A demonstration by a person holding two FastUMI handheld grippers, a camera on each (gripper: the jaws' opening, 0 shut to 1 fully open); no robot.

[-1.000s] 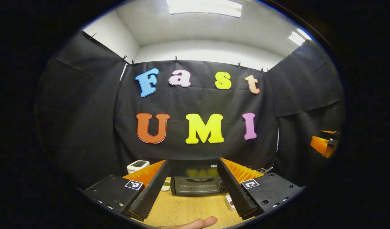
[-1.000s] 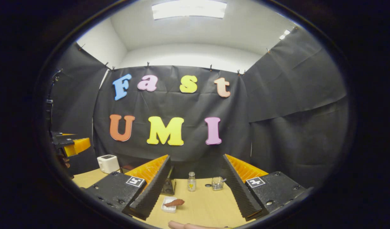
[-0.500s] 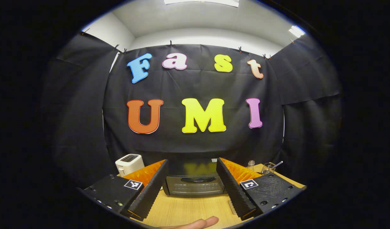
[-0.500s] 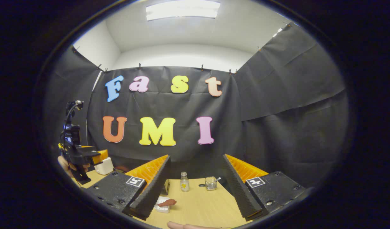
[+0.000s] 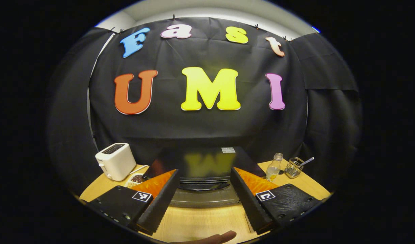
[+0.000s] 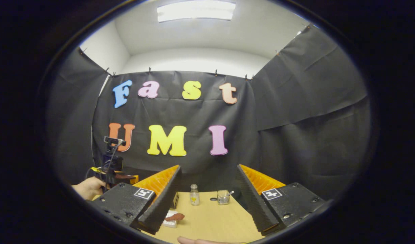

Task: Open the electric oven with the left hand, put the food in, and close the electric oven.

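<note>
Closer now, the left claw (image 5: pixel 204 200) has moved up to the oven (image 5: pixel 207 169), and its fingers are spread wide with nothing in them. It looks ready to pull the closed door. On the table (image 6: pixel 214 220), right of the oven, the right claw (image 6: pixel 207 200) hangs open too. The food (image 6: pixel 175 216) sits on a small tray (image 6: pixel 168 223) near the oven.
</note>
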